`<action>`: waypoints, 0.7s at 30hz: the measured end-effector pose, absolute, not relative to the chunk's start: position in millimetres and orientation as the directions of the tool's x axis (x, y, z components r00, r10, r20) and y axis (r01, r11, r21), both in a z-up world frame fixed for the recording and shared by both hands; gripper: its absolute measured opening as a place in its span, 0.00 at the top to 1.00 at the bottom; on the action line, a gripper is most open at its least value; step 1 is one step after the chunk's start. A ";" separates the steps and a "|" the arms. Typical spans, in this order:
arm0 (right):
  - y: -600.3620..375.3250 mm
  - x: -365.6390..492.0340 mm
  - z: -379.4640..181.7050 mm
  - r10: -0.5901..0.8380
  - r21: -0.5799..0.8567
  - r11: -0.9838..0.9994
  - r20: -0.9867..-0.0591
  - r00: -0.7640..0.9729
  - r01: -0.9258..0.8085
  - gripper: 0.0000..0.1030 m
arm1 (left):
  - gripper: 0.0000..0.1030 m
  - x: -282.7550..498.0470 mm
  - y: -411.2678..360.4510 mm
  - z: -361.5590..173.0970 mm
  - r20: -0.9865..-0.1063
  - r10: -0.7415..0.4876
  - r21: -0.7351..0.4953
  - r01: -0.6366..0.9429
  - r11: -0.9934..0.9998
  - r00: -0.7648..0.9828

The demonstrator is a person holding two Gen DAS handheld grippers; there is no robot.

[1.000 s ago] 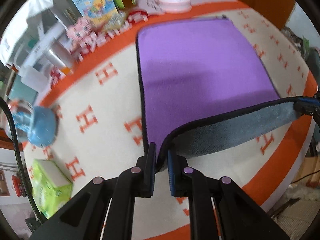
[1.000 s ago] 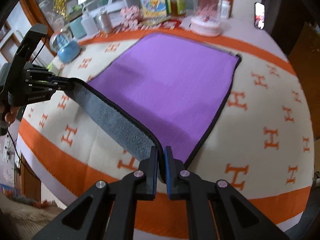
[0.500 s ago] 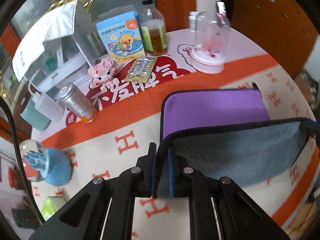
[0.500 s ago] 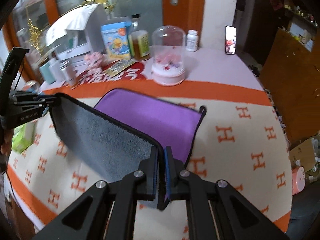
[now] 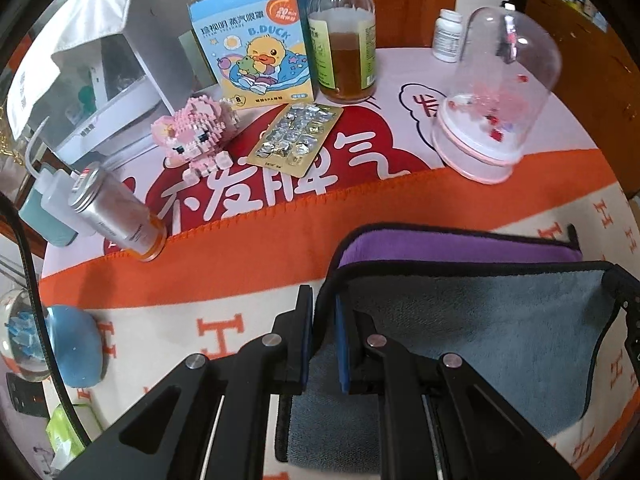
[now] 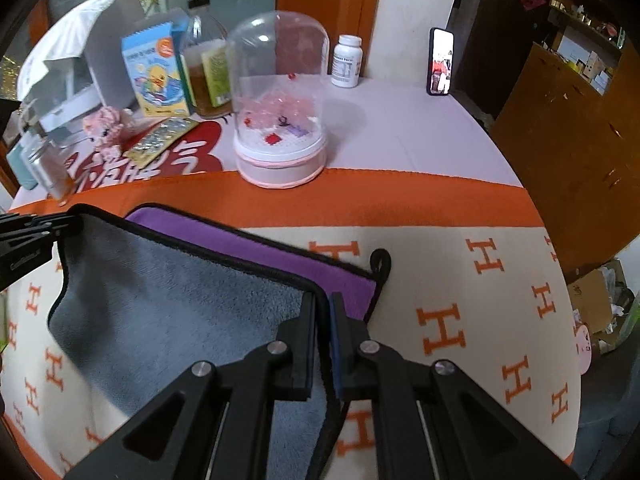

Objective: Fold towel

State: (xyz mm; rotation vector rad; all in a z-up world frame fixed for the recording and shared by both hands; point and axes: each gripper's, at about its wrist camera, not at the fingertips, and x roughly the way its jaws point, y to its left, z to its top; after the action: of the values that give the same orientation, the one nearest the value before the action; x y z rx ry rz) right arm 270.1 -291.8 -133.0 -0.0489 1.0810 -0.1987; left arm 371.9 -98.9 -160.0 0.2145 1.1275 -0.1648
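Observation:
The towel [image 5: 480,332] is purple on one face and grey on the other, with black trim. It lies on the orange-and-cream cloth, its near half lifted and carried over toward the far edge, grey side up. Only a purple strip [image 6: 280,252] shows along the far edge. My left gripper [image 5: 324,312] is shut on the towel's left near corner. My right gripper [image 6: 323,312] is shut on the right near corner; it shows at the right edge of the left wrist view [image 5: 624,292]. The left gripper shows at the left of the right wrist view [image 6: 36,228].
Past the towel stand a clear dome on a pink base [image 5: 492,112], a brown-liquid bottle [image 5: 344,36], a duck-print box [image 5: 256,44], a pink brick pig [image 5: 192,136], a blister pack [image 5: 296,136] and a silver can [image 5: 116,212]. A phone [image 6: 440,62] leans at the back.
Both grippers have carried the towel's near edge up and forward over the purple face. The grey underside now covers most of it, leaving a narrow purple strip.

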 end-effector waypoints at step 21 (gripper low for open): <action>-305.8 301.5 -173.6 -0.232 -0.179 0.969 -0.892 0.388 0.168 0.94 | 0.91 416.7 -125.8 -206.4 -0.923 -0.003 0.072 0.180 0.981 0.386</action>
State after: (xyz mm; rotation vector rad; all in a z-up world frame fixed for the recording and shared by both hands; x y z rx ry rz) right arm 301.5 -305.8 -173.6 -0.0623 1.1448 -0.2549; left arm 416.7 -125.8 -206.4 0.1703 1.1705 -0.1170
